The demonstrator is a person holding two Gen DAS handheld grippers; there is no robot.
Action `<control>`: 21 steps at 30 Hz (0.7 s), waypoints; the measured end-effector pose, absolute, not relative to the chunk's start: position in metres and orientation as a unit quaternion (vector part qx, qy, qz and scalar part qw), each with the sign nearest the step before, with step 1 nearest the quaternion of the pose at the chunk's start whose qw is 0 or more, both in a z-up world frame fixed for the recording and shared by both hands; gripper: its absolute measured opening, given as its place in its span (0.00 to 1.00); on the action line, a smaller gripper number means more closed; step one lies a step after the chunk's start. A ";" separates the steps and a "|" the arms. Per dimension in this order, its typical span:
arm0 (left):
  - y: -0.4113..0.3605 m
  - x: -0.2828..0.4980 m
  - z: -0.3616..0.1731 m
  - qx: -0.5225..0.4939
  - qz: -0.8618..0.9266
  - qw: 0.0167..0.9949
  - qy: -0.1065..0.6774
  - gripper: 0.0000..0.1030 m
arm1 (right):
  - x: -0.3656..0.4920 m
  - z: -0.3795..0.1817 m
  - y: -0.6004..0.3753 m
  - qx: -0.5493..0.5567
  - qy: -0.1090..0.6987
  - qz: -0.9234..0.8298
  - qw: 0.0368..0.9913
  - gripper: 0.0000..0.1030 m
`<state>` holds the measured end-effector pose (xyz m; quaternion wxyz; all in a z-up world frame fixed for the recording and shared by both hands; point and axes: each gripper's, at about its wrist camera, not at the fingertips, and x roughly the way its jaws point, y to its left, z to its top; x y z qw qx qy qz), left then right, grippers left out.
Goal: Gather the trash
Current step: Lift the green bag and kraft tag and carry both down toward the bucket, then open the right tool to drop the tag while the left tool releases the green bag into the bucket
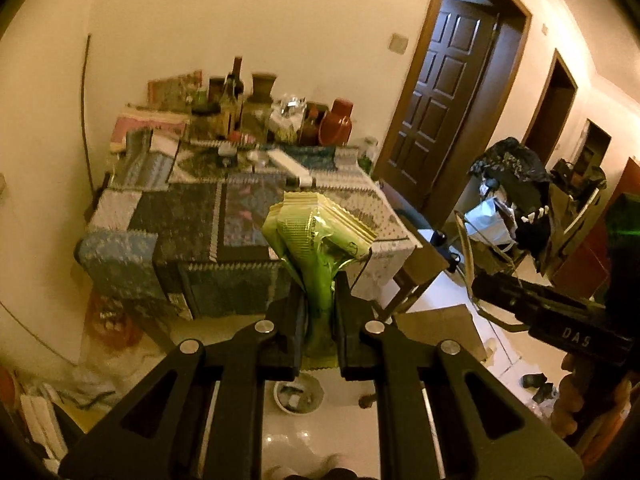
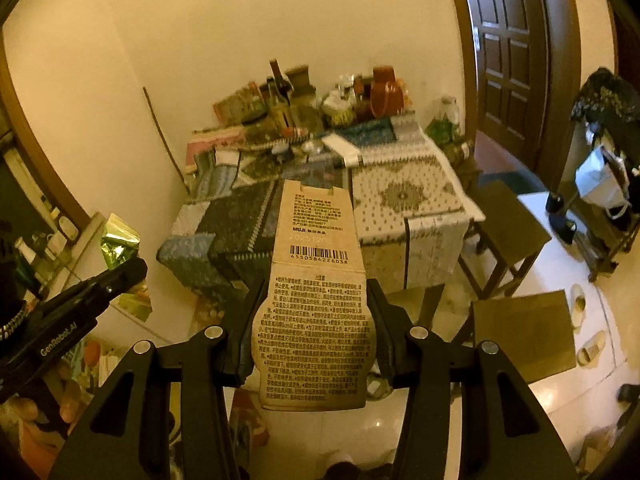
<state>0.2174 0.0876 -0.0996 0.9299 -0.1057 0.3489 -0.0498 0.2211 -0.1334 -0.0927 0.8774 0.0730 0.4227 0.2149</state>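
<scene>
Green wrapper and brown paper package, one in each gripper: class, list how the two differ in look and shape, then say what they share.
The green wrapper is glossy and crumpled, pinched narrow; the brown paper package is matte, flat and stiff. The package carries dense print and a barcode; the wrapper shows little lettering. The left gripper is nearly closed on the wrapper; the right gripper stands wider around the package. Both are held up clear of the table.

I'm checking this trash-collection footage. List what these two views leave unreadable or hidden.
- Green wrapper, left wrist view: lower part hidden between the left gripper fingers.
- Cardboard package, right wrist view: fine print too small; sides covered by the right gripper.
- Clutter on the table: blurred.
- No trash bin identifiable.
</scene>
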 end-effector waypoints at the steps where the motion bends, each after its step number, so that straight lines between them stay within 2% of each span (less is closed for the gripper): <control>1: 0.085 0.222 -0.106 -0.109 -0.045 0.927 0.356 0.12 | 0.225 -0.101 -0.134 0.069 0.432 0.216 0.873 0.43; 9: 0.072 0.253 -0.179 -0.123 -0.020 0.902 0.414 0.12 | 0.247 -0.176 -0.132 0.043 0.487 0.231 0.841 0.43; 21: 0.068 0.291 -0.346 -0.185 0.003 0.839 0.512 0.12 | 0.274 -0.328 -0.128 0.010 0.580 0.236 0.780 0.43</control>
